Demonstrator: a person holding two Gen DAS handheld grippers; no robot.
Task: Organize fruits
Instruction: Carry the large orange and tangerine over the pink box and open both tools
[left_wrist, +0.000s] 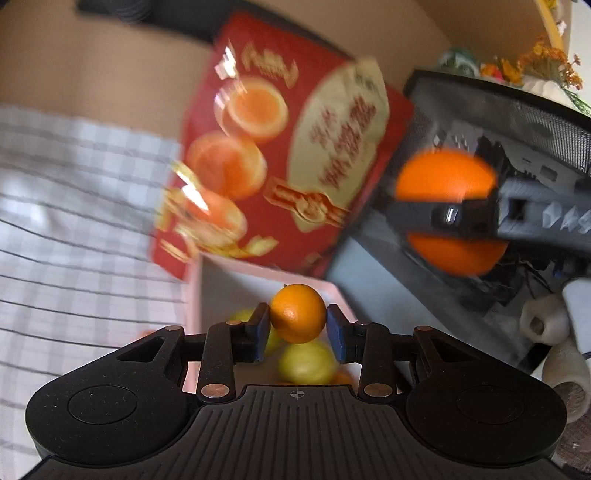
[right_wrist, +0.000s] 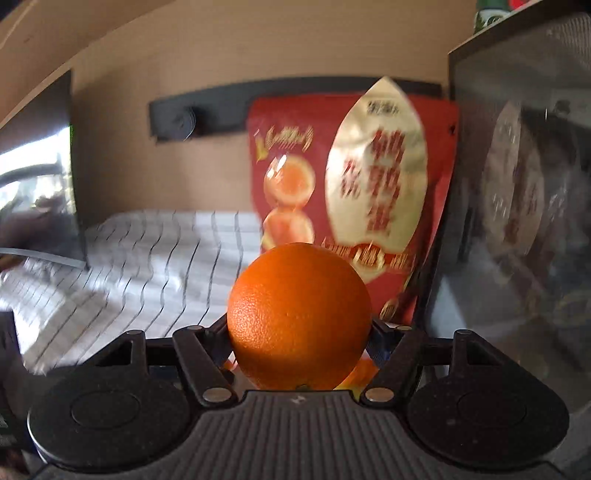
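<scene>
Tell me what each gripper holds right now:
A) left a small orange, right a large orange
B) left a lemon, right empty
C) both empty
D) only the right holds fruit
A: the left gripper has its jaws closed on a small orange, and the right gripper clamps a large orange.

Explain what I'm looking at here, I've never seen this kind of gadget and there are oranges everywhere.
These are two handheld grabbing tools, one in each of a person's hands, each carrying a wide-angle camera that looks out along its jaws. One picture comes from each tool.

In the left tool's picture, the left gripper is shut on a small orange, above a pale box holding yellow-green fruit. The other tool shows at right.

In the right tool's picture, the right gripper is shut on a large orange.

Behind stand a red snack bag and a black mesh bin, on a checked cloth.
</scene>
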